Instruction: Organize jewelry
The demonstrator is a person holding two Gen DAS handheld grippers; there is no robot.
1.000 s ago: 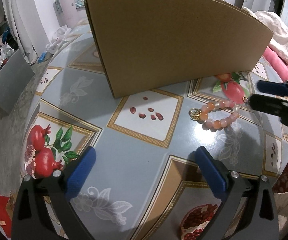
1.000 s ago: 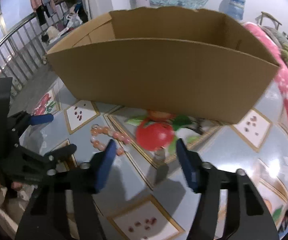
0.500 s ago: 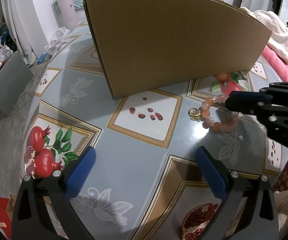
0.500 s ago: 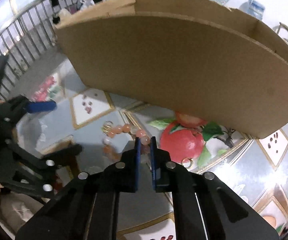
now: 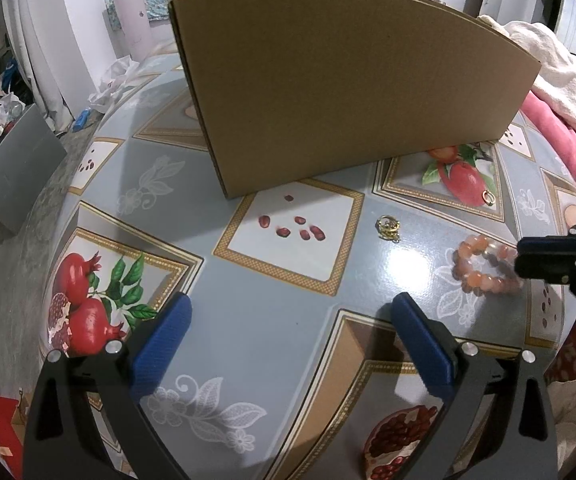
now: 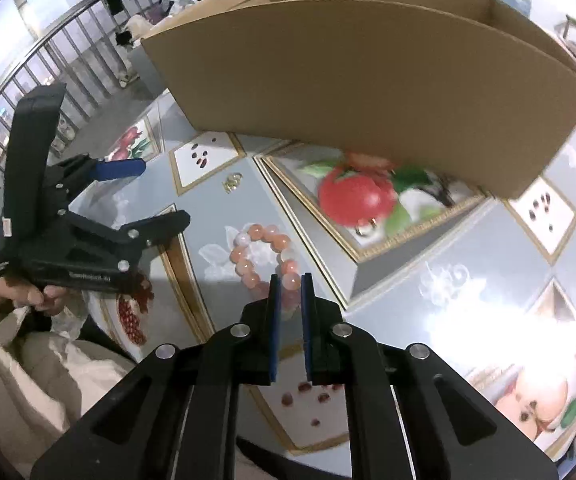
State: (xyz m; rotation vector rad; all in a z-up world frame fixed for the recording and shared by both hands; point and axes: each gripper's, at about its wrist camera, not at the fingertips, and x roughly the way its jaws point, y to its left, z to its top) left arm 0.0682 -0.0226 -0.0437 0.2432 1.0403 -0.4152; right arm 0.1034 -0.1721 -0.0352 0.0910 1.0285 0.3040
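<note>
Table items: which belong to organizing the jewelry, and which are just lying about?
Part of the job:
bead bracelet, between the right gripper's fingers
gold charm
gold ring
cardboard box

Just lying about:
grey board
pink blanket
crumpled paper

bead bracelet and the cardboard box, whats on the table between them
Two small gold pieces lie between the bead bracelet and the cardboard box: a gold charm and a gold ring, seen from the right wrist.
</note>
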